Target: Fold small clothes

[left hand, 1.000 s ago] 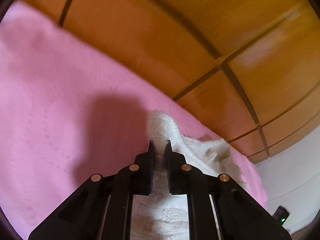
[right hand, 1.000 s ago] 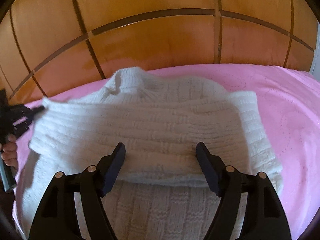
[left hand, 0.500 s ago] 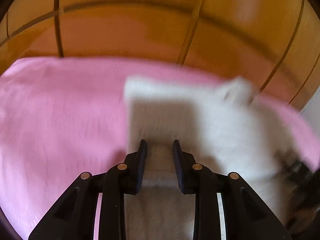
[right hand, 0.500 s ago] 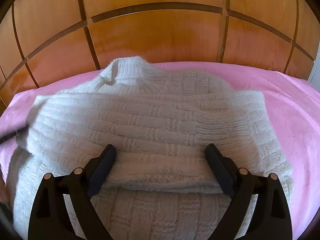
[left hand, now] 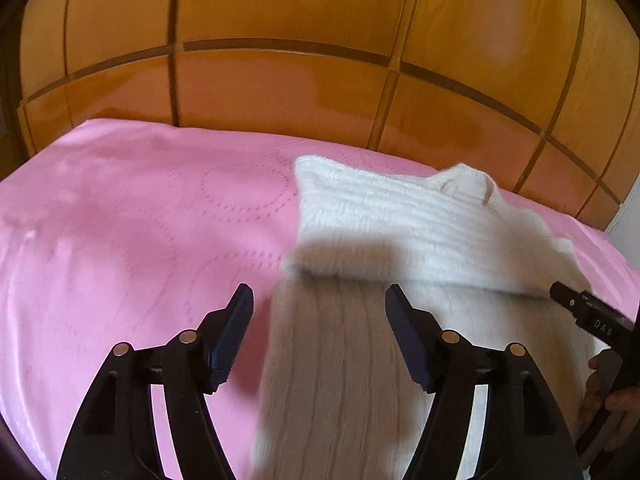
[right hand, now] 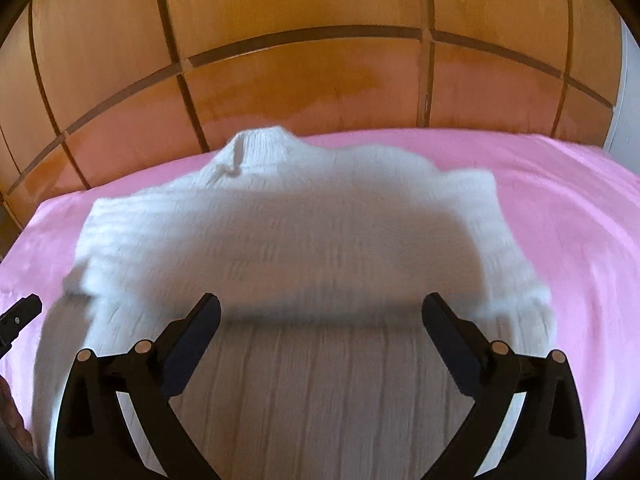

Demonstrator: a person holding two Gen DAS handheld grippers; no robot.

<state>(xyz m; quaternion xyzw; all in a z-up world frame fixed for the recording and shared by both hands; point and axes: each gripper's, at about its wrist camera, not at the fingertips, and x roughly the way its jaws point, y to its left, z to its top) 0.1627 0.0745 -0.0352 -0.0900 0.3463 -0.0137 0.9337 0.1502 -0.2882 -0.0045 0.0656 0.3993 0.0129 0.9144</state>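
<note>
Both grippers have just let go: our left gripper (left hand: pixel 319 300), clamped on the white sweater (right hand: pixel 280 236) a second ago, has spread its jaws apart, and our right gripper (right hand: pixel 320 312) has widened fully. Nothing is held. We judge the sleeve fold finished; the sweater lies on the pink bedspread (left hand: pixel 120 220).

Headboard (left hand: pixel 280 92): glossy orange-brown wood, panelled, with darker strips forming a grid; spans 9 to 3 o'clock across the top of both views; soft light patches near 12 o'clock. Bed (left hand: pixel 132 220): pink cover stitched with dotted circles, filling the lower half. Wall (left hand: pixel 624 228): pale strip at 3 o'clock, beside the headboard's end.
</note>
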